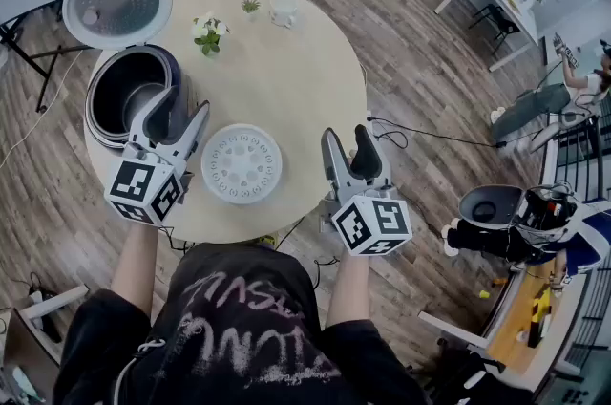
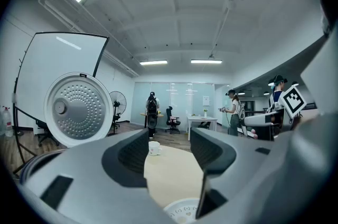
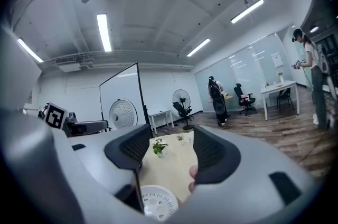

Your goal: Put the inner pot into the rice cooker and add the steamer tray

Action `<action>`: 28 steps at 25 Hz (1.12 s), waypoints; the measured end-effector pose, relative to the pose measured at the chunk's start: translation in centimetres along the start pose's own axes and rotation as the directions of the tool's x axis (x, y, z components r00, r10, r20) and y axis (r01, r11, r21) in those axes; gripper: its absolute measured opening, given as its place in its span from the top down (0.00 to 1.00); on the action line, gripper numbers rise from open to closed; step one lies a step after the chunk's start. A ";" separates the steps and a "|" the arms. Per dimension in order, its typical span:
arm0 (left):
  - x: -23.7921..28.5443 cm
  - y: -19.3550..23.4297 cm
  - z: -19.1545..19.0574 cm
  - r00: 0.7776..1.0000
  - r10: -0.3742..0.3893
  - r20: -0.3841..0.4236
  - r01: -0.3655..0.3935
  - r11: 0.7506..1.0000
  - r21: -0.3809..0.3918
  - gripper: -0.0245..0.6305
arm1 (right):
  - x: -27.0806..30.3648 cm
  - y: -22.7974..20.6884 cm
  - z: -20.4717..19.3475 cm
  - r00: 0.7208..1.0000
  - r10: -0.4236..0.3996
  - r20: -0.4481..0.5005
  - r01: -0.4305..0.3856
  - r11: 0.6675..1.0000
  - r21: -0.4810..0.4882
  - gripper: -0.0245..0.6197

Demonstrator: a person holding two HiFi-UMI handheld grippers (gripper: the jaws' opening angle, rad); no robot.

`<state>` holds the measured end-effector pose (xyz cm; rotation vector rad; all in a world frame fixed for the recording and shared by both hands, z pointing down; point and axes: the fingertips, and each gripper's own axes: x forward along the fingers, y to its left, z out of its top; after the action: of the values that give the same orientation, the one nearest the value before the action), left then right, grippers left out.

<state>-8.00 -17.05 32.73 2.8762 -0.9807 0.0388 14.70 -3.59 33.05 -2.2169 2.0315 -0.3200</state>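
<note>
Nearest, the left tongs (image 1: 181,114) and right tongs (image 1: 348,141) hover released and empty over the round counter's (image 1: 305,88) near edge. The white steamer tray (image 1: 242,164) lies flat between them. Beyond the left tongs stands the rice cooker (image 1: 178,67), lid (image 1: 116,4) raised, inner pot (image 1: 116,94) seated inside. Farthest sit a small plant (image 1: 208,34) and a cup (image 1: 284,11).

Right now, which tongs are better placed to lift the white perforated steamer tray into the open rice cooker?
Probably the left tongs: open, empty, beside the white perforated steamer tray and the open dark rice cooker. The right tongs sit farther away.
</note>
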 end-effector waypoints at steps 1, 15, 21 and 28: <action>-0.1 0.0 0.0 1.000 0.004 0.001 -0.004 1.000 -0.006 0.58 | 0.2 0.1 0.0 1.000 0.008 0.000 -0.008 1.000 0.002 0.55; 0.1 0.2 -2.8 0.996 0.028 -0.088 -0.033 0.998 -0.055 0.51 | 2.2 0.0 -1.6 0.997 0.051 -0.058 -0.051 0.999 0.004 0.47; -0.2 0.7 -5.0 0.989 0.046 -0.142 -0.061 0.993 -0.103 0.51 | 3.0 0.6 -4.3 0.982 0.100 -0.158 -0.091 0.994 0.065 0.50; -1.2 0.8 -8.9 0.970 0.059 -0.237 -0.098 0.983 -0.155 0.51 | 3.1 0.6 -8.0 0.957 0.118 -0.265 -0.099 0.992 0.084 0.50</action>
<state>-9.40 -16.03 41.54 2.6084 -1.0007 0.2793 12.52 -6.32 40.87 -2.1083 2.2248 -0.7051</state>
